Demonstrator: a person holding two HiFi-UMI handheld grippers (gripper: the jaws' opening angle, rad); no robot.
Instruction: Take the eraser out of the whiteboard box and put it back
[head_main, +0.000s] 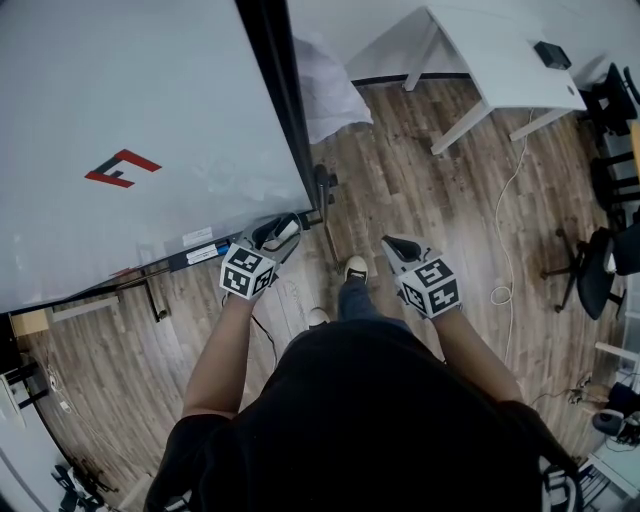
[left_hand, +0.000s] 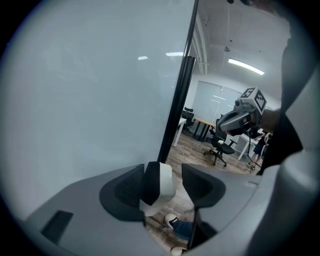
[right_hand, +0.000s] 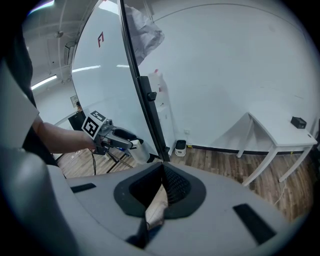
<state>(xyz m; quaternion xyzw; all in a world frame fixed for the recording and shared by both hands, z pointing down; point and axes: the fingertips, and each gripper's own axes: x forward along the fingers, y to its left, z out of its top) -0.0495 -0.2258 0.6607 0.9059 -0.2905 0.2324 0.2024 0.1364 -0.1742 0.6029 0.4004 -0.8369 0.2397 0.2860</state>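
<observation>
Person in a black top (head_main: 370, 420), standing at the lower right corner of the whiteboard (head_main: 130, 110), one gripper in each hand. Left gripper (head_main: 283, 233): jaws clamped on the eraser (left_hand: 159, 184), a white block with a dark face laid against one pad. It is held in the air just off the whiteboard's bottom corner, close to the black lower rail (head_main: 200, 252) but not resting on it. Right gripper (head_main: 393, 245): jaws closed tip to tip, nothing between them, held beside the left gripper on the side away from the whiteboard. Light shoes (head_main: 356, 268) on the wood floor (head_main: 420, 170), below the grippers. Whiteboard: pale surface, red logo (head_main: 121, 167), black side post (head_main: 283, 100). White sheeting (head_main: 325, 90) bunched just behind that post. White table (head_main: 500, 60) well beyond the whiteboard, by the wall, a small black device (head_main: 551, 54) on top. Looped white cable (head_main: 507, 240) on the floor, and past it black office chairs (head_main: 598, 270), farthest from the whiteboard.
</observation>
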